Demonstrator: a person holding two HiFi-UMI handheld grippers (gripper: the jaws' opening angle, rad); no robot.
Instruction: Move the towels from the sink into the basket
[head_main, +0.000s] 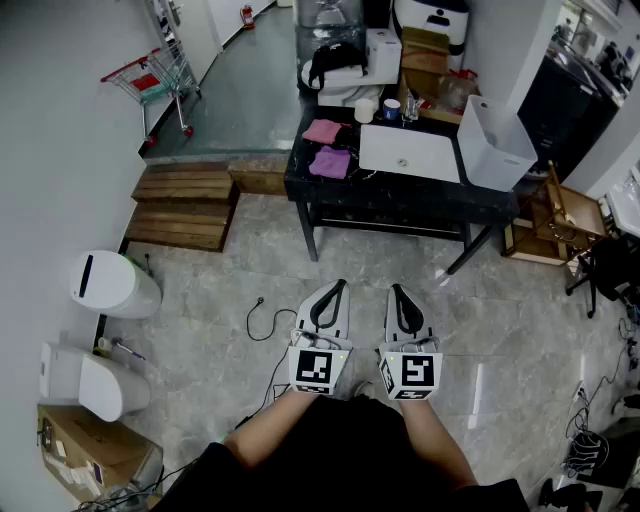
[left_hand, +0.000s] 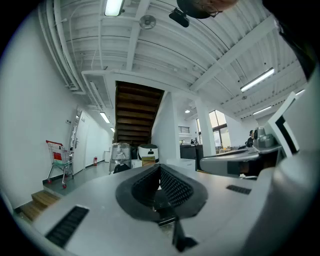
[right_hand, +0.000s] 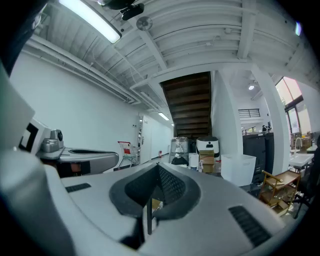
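Observation:
A pink towel and a purple towel lie on the dark table, just left of the flat white sink. The white basket stands at the table's right end and also shows in the right gripper view as a white tub. My left gripper and right gripper hang side by side over the floor, well short of the table. Both are shut with nothing held. Their jaws meet in the left gripper view and the right gripper view.
Wooden steps lie left of the table, with a red shopping cart beyond. A white bin and a cardboard box stand at the left wall. A cable runs over the floor. A wooden chair stands right of the table.

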